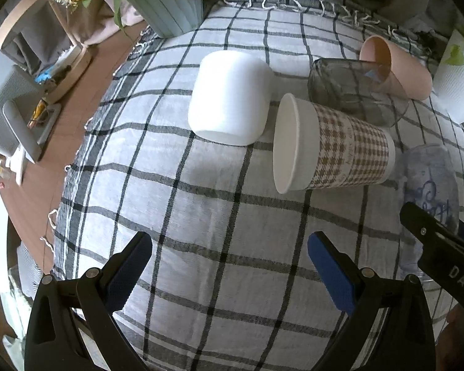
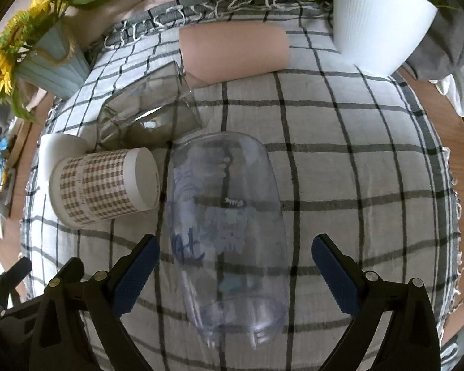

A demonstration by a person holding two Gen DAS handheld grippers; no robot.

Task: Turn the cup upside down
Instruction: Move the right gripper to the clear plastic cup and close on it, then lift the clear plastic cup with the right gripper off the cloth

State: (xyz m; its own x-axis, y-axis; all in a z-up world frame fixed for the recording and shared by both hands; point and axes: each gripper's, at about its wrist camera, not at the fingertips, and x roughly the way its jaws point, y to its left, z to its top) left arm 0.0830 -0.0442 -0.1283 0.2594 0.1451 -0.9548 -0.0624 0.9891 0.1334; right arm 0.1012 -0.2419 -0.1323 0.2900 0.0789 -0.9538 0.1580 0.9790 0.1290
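Note:
Several cups lie on their sides on a checked cloth [image 1: 201,216]. A clear plastic cup with blue print [image 2: 225,225] lies between the open fingers of my right gripper [image 2: 235,247], rim nearest the camera; it also shows in the left wrist view [image 1: 430,179]. A houndstooth paper cup [image 1: 331,145] [image 2: 105,185], a white cup [image 1: 229,99] [image 2: 58,151], a smoky glass tumbler [image 1: 352,89] [image 2: 148,108] and a pink cup [image 1: 396,68] [image 2: 232,52] lie beyond. My left gripper [image 1: 230,247] is open and empty, short of the paper cup.
A pale blue vase with sunflowers [image 1: 167,3] [image 2: 46,61] stands at the back left. A white ribbed pot [image 2: 380,15] [image 1: 457,77] stands at the back right. The wooden table [image 1: 77,99] shows beyond the cloth's left edge, with clutter there.

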